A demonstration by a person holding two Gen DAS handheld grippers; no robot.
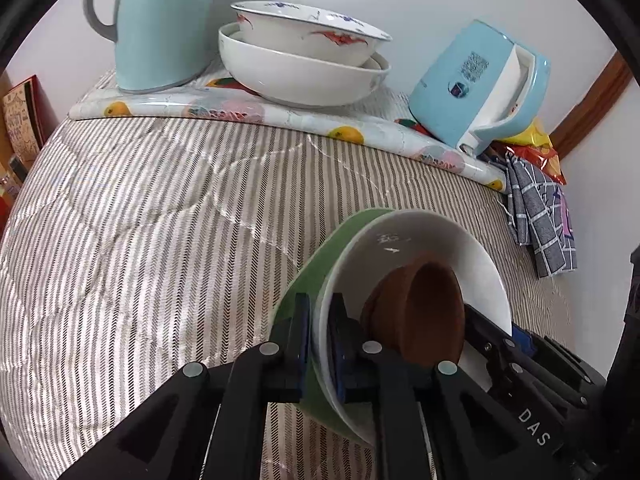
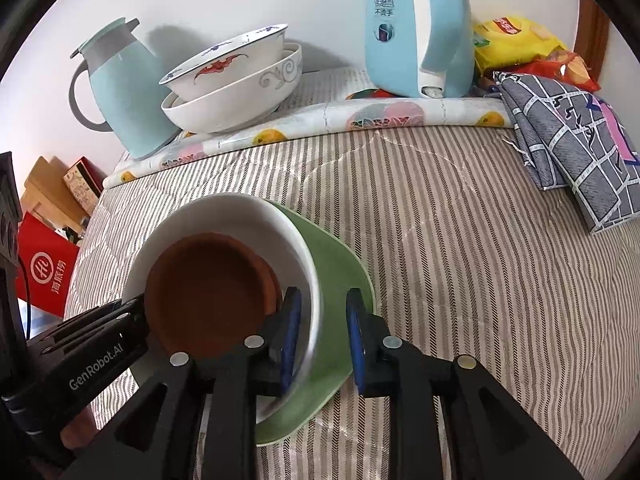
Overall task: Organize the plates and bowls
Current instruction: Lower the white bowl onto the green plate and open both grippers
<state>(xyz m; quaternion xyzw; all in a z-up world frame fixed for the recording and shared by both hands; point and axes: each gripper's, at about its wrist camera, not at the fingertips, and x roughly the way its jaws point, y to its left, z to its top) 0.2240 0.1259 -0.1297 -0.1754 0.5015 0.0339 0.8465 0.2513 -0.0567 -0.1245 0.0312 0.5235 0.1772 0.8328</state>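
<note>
The left tongs (image 1: 320, 344) pinch the rim of the green-outside, white-inside ceramic bowl (image 1: 400, 248), which holds small brown bowls (image 1: 420, 312) on the striped surface (image 1: 160, 220), opening upward. The right tongs (image 2: 324, 336) straddle the opposite rim, spread, pads clear.

The pale green jug (image 1: 160, 28) at far left loses its top to the left wrist picture's upper edge. The blue kettle (image 2: 416, 28) is cropped above in the right wrist view. The snack bags (image 1: 536, 148) lie half hidden behind the kettle and checked cloth (image 1: 540, 216).
</note>
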